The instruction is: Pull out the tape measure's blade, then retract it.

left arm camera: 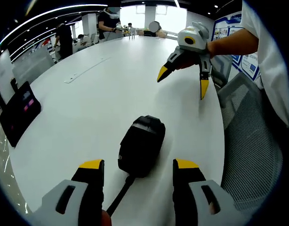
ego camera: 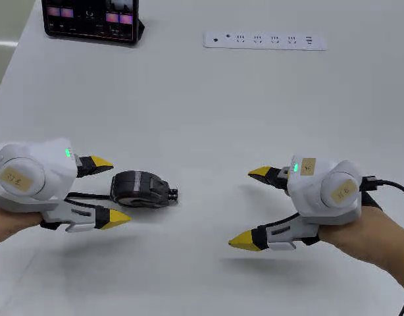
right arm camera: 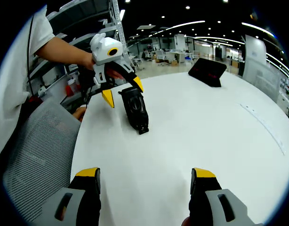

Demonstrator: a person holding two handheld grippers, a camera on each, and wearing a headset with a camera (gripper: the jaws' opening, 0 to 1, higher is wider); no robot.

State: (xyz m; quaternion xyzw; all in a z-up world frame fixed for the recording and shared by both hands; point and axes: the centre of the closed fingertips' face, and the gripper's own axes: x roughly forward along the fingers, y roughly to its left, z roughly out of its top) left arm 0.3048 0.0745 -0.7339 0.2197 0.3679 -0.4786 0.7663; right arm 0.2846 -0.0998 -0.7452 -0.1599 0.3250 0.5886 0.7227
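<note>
A black tape measure (ego camera: 141, 189) lies on its side on the white table, its blade end pointing right and no blade showing. My left gripper (ego camera: 111, 189) is open, its yellow-tipped fingers on either side of the case's left end, not touching it. In the left gripper view the tape measure (left arm camera: 141, 146) sits just beyond the open left gripper (left arm camera: 138, 165). My right gripper (ego camera: 254, 207) is open and empty, well to the right of the case. The right gripper view has the tape measure (right arm camera: 136, 109) far ahead, with the open right gripper (right arm camera: 145, 174) at the bottom.
A white power strip (ego camera: 264, 41) lies at the far side of the table. A black device with a lit screen (ego camera: 91, 18) stands at the far left. A black strap (ego camera: 87, 195) trails from the tape measure's left end. A mesh chair (left arm camera: 250, 141) stands beside the table.
</note>
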